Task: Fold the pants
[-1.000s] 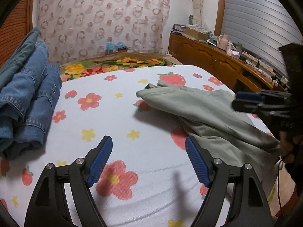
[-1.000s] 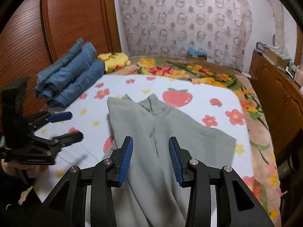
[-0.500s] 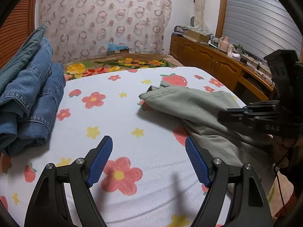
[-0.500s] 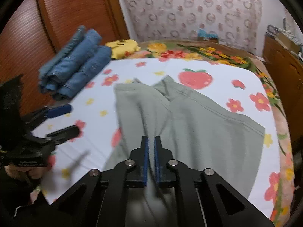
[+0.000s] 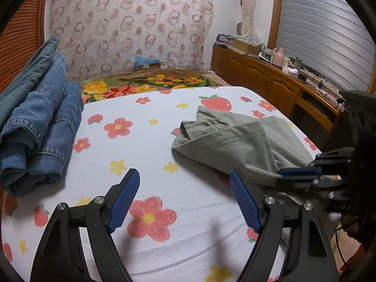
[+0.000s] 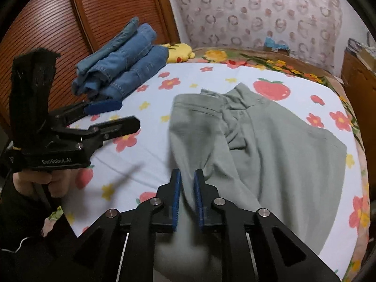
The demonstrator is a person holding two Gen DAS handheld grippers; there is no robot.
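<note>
Grey-green pants [image 6: 270,145] lie spread on the flowered bedsheet [image 6: 195,82], waistband toward the far end. My right gripper [image 6: 187,188] is shut on a leg of the pants near the bed's front edge and lifts the cloth a little. In the left wrist view the pants [image 5: 239,138] lie at the right, with the right gripper [image 5: 298,176] pinching them. My left gripper [image 5: 184,198] is open and empty above the sheet, left of the pants. It also shows in the right wrist view [image 6: 112,115].
A stack of folded blue jeans [image 5: 40,127] lies at the bed's left side, by the wooden wardrobe [image 6: 70,16]. A yellow cloth [image 6: 179,50] lies behind it. A wooden sideboard [image 5: 272,87] with clutter stands right of the bed.
My right gripper closed on the pants leg and pulled it up and toward me; the cloth has bunched. My left gripper stayed open, shifting slightly.
</note>
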